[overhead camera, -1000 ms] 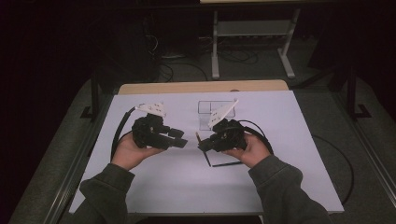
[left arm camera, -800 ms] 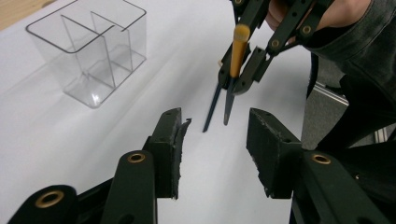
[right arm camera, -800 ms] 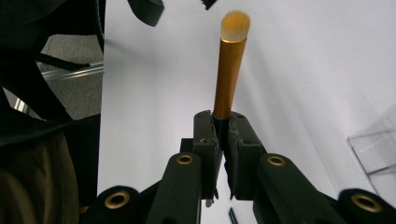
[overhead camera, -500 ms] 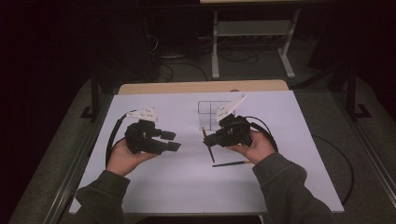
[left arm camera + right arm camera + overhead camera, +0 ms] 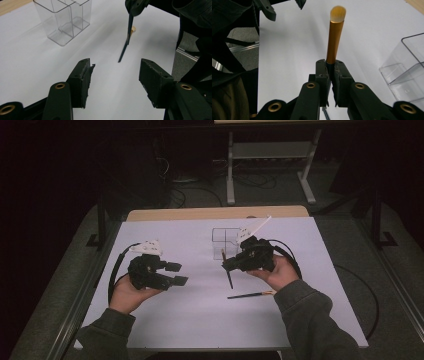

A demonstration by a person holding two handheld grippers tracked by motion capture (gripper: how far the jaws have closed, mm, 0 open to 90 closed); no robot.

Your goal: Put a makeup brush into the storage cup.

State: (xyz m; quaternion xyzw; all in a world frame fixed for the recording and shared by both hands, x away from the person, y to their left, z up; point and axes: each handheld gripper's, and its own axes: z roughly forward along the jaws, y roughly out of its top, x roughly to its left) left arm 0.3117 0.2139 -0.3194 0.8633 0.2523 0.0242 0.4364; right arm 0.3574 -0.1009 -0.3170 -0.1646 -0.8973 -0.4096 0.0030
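My right gripper (image 5: pixel 226 265) (image 5: pixel 330 62) is shut on a makeup brush (image 5: pixel 335 32) with a gold ferrule and a pale orange tip. In the high view its dark handle (image 5: pixel 229 279) hangs down toward the white sheet. The left gripper view shows that brush (image 5: pixel 126 42) held upright ahead of my left gripper (image 5: pixel 116 72). My left gripper (image 5: pixel 181 273) is out to the left of it; its jaws have just been opening and nothing is between them. A clear compartment organizer (image 5: pixel 225 242) (image 5: pixel 65 20) (image 5: pixel 409 70) stands just behind the right gripper.
A second brush (image 5: pixel 250 295) lies flat on the white sheet (image 5: pixel 200 320) in front of the right hand. A strip of wooden tabletop (image 5: pixel 215 213) runs along the sheet's far edge. Cables trail from both grippers. Dark floor and a metal stand lie beyond.
The two grippers were close together at the sheet's middle; the left one has drawn away to the left with its jaws wider, and the right one has shifted slightly right with the brush.
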